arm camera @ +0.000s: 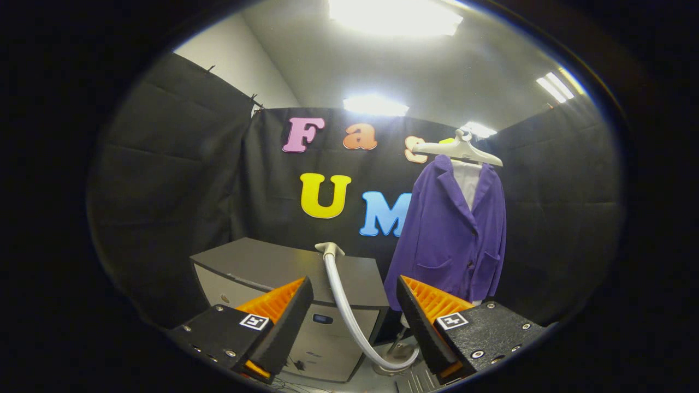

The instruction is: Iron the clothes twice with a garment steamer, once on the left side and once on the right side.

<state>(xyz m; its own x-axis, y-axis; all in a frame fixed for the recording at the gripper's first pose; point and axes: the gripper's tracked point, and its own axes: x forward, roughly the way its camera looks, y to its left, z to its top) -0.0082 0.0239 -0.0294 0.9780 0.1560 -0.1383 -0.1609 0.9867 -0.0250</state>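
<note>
The work stands at its opening step: nothing is held, and the steamer's head has yet to be picked up. The gripper (355,322) has its fingers spread wide apart with nothing between them but the white hose (349,316), which rises from a pale fitting (329,249) on top of the grey cabinet (284,273) and curves down toward the near floor, passing through the gap without touching either finger. Its lower end loops toward the right finger, and what it joins there is hidden, so I cannot tell where the steamer head lies. The purple jacket (450,240) hangs on a white hanger (461,148) to the far right, beyond the right finger, with a white lining or shirt at its collar. The next move, as I judge it, calls for finding and grasping the steamer's handle low down, then lifting it to the jacket's left panel. The gripper is level and aimed forward, pointing between cabinet and jacket, well short of both.
</note>
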